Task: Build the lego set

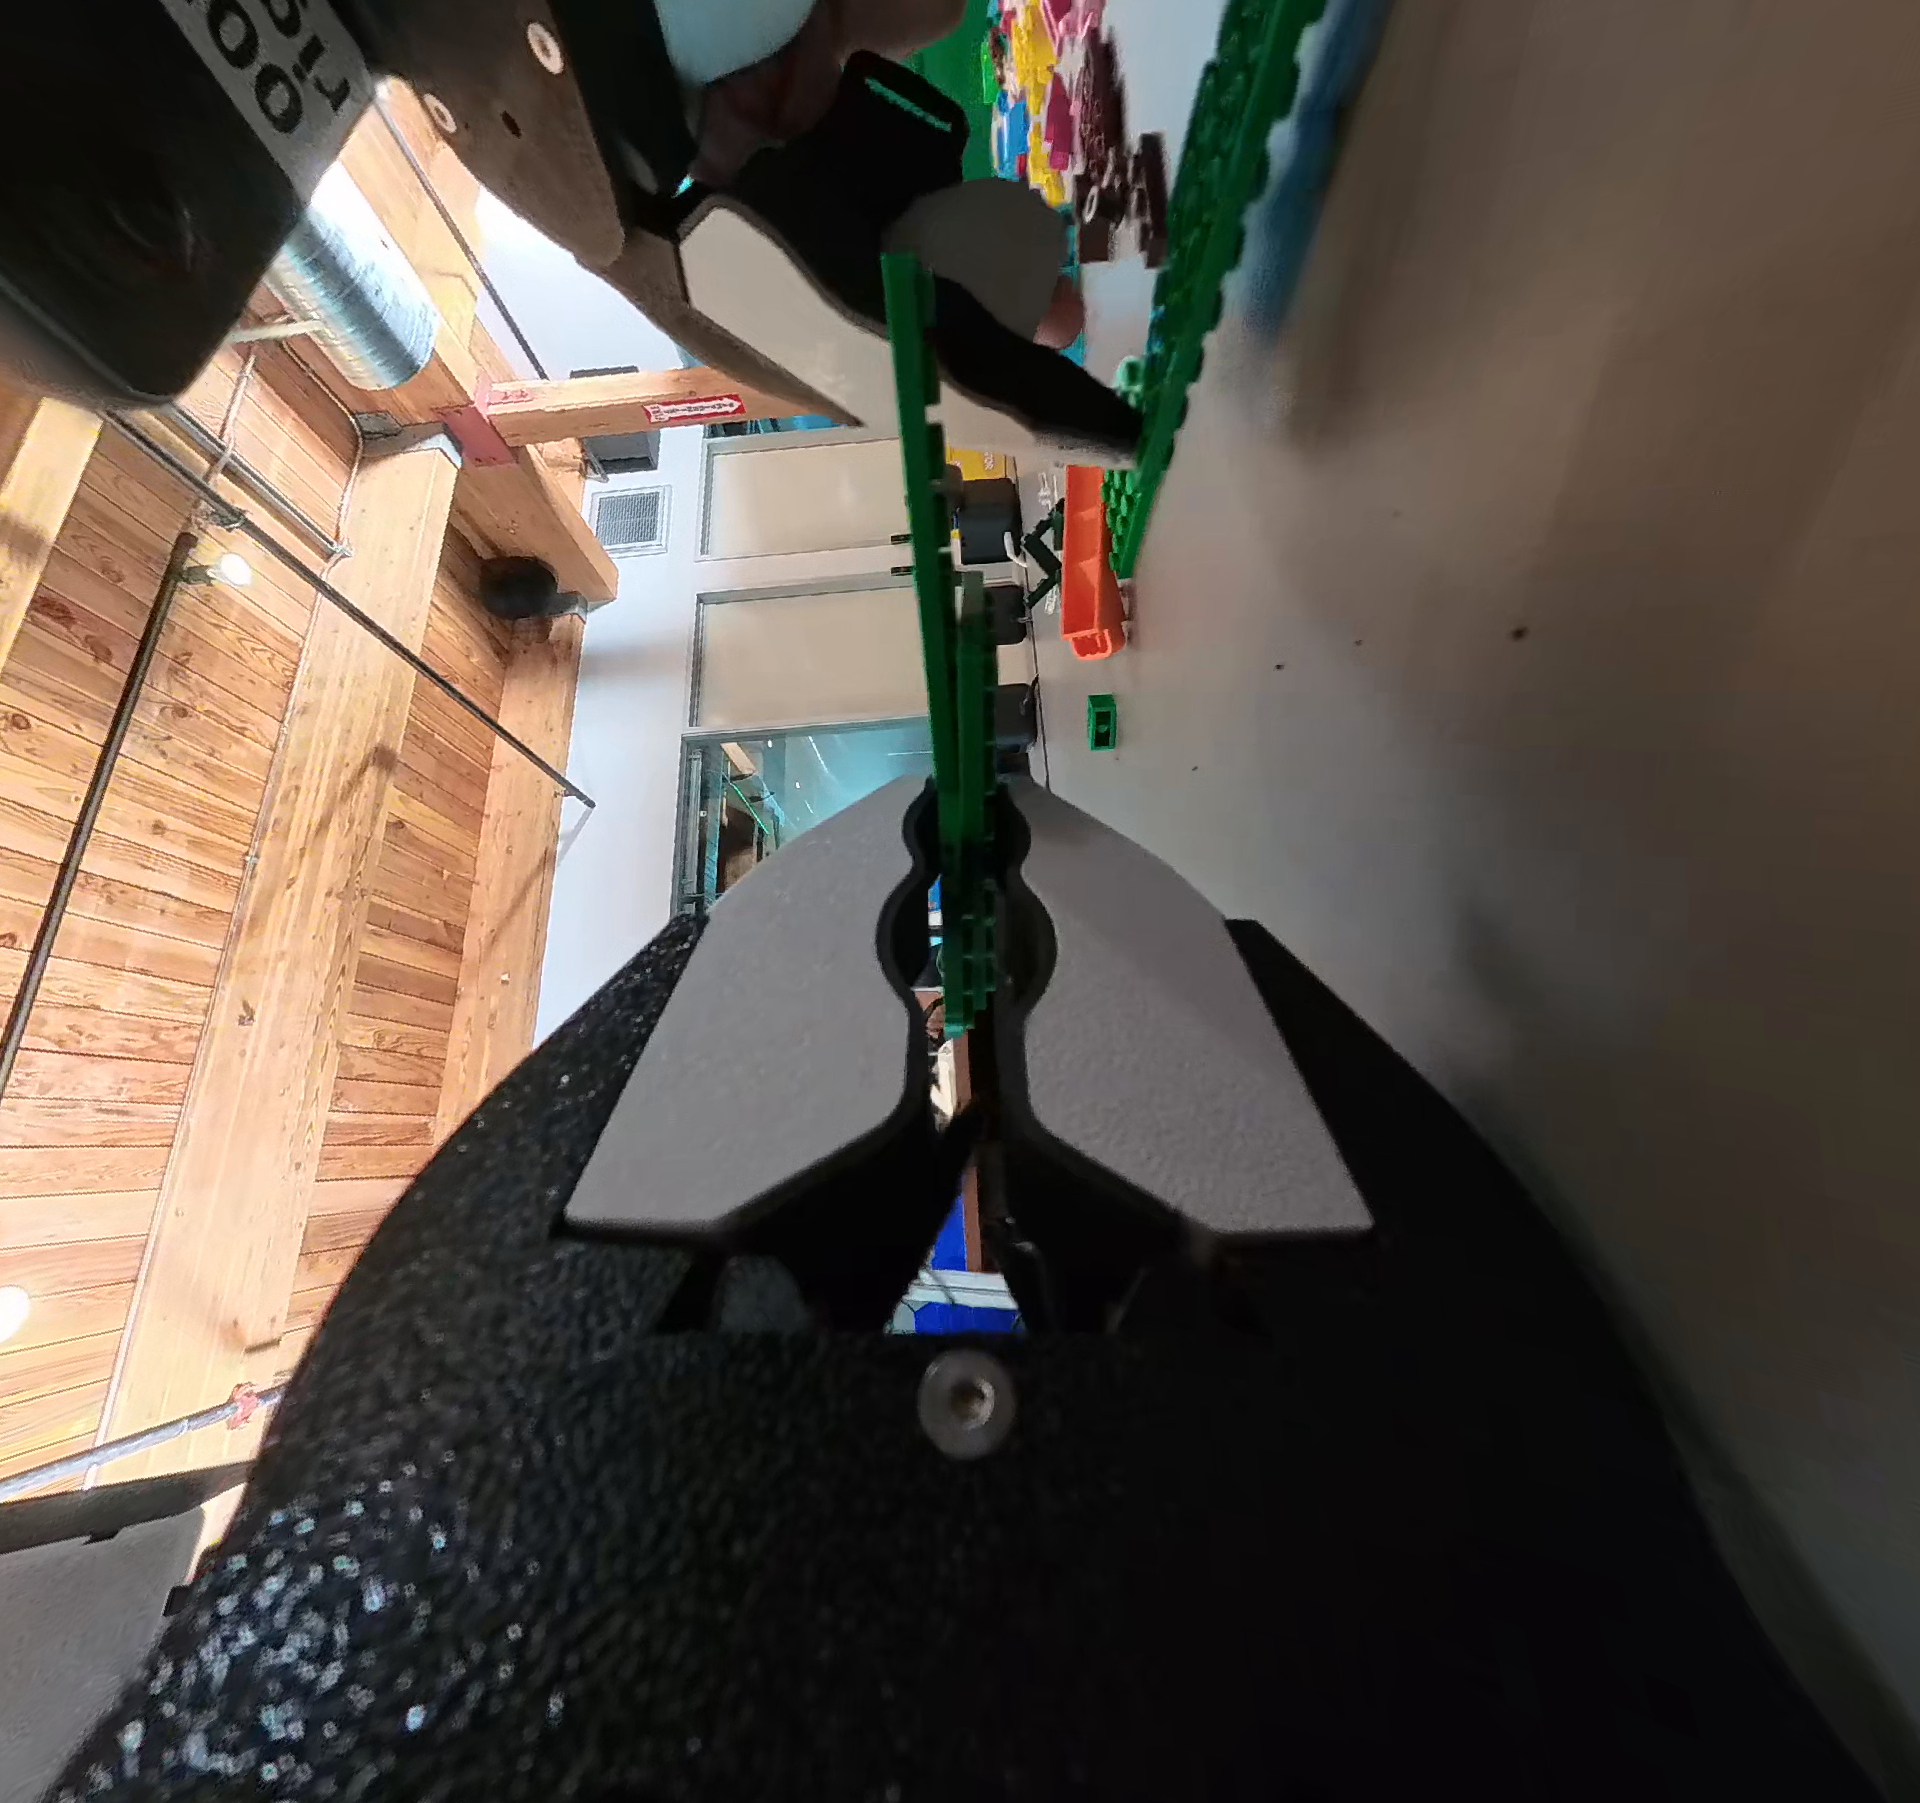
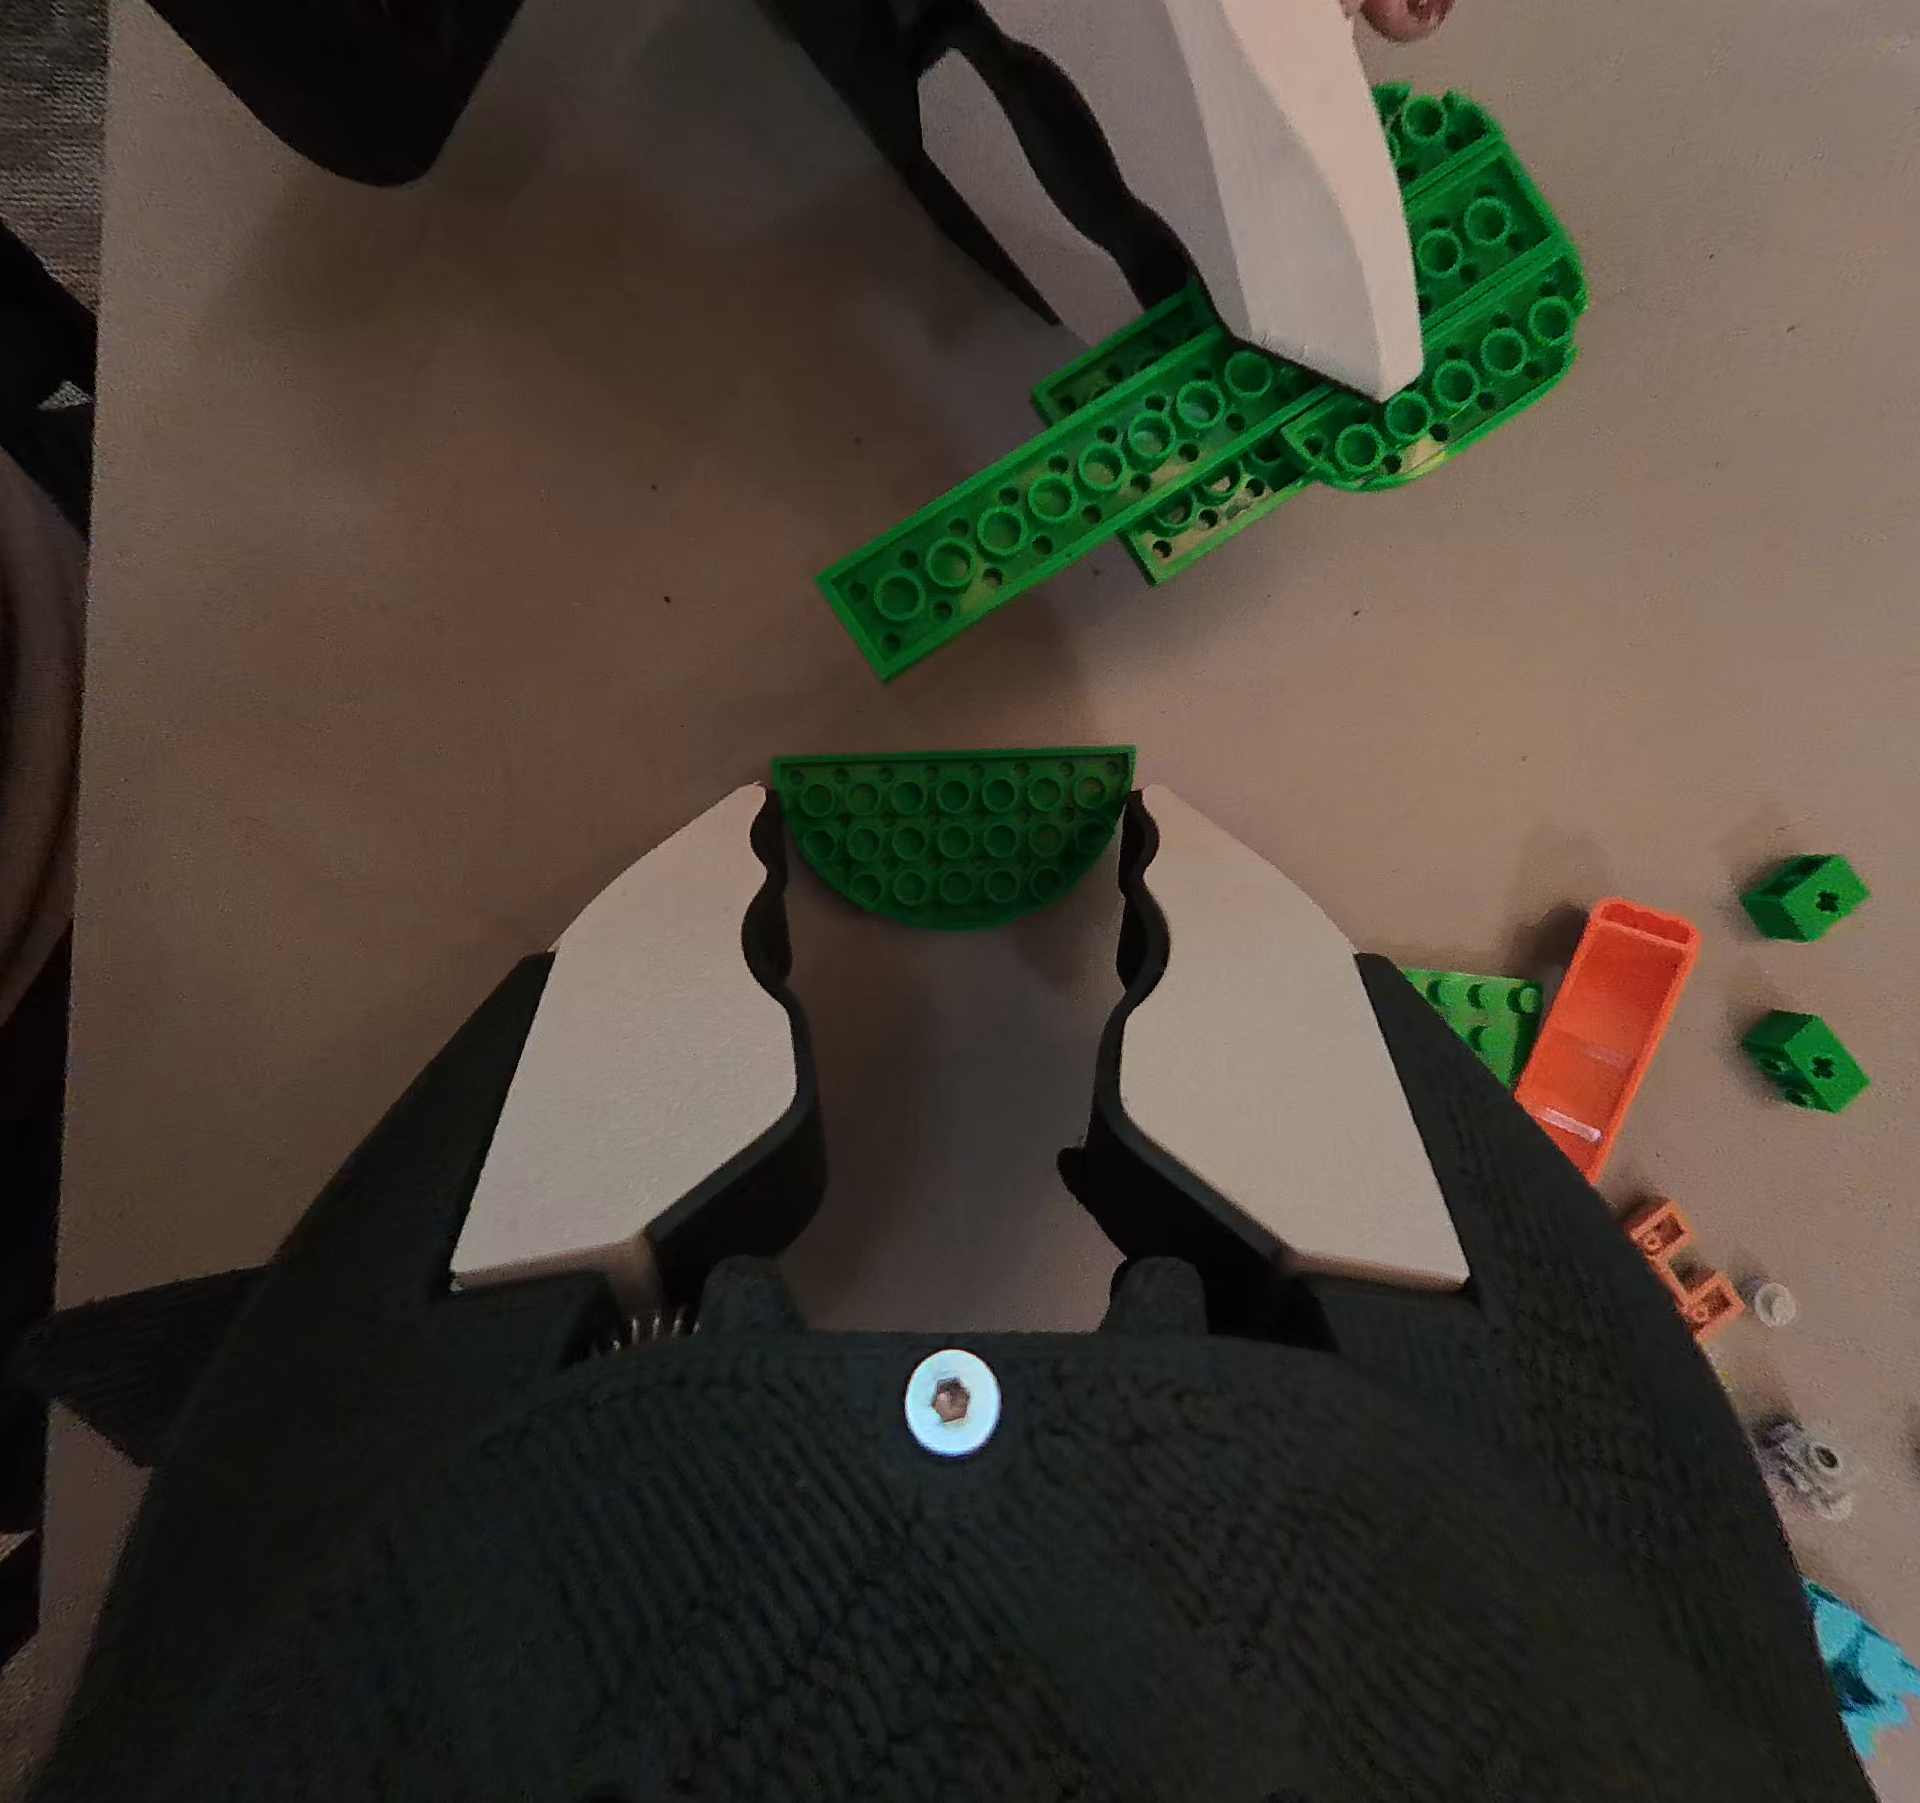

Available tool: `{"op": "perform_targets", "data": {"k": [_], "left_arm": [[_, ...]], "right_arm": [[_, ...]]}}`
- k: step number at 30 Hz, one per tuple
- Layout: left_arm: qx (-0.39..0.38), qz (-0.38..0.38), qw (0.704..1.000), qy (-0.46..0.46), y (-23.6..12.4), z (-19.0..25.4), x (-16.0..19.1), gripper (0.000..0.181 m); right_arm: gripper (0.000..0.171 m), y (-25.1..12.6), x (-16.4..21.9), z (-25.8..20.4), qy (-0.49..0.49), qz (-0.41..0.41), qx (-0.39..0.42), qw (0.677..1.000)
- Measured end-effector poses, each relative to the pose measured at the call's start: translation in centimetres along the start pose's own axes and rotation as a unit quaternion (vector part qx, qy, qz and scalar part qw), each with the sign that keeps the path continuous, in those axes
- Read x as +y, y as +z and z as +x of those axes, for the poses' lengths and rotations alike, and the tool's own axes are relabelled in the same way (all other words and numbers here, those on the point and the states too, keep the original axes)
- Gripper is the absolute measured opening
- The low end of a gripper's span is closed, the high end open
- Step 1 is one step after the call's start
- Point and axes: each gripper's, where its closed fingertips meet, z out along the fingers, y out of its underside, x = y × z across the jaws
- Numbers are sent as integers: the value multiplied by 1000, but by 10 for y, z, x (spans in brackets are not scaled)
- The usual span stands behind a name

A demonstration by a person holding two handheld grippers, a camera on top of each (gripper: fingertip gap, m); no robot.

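Note:
My left gripper (image 1: 961,808) is shut on a flat assembly of bright green plates (image 1: 951,673), seen edge-on. In the right wrist view this assembly (image 2: 1039,506) shows its underside, held tilted over the table in the left gripper (image 2: 1216,340). My right gripper (image 2: 951,797) is shut on a dark green half-round plate (image 2: 951,839), gripping the two ends of its straight edge, underside toward the camera. The half-round plate sits just short of the assembly's long end. In the left wrist view the right gripper's fingers (image 1: 790,319) reach in from above beside the assembly.
On the beige table (image 2: 520,558) to the right lie an orange trough piece (image 2: 1605,1031), two small green bricks (image 2: 1803,896) (image 2: 1808,1062), a green plate (image 2: 1481,1010), small orange pieces (image 2: 1673,1254) and grey bits (image 2: 1797,1462). A pile of coloured bricks (image 1: 1049,91) lies farther off.

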Motion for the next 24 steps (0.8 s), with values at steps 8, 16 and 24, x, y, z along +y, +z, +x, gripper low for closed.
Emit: {"op": "perform_targets", "data": {"k": [8,16,24], "left_arm": [[38,62,997,-33,-6,6,-20,9],[31,80,996,-33,-7,2,-29,8],[20,86,995,-37,-8,-3,-34,8]], "right_arm": [[61,-20,-22,-6,-17,82,-31,996],[61,-25,-37,-17,-61,88,-53,993],[61,-40,-46,-10,-77,59,-76,992]]}}
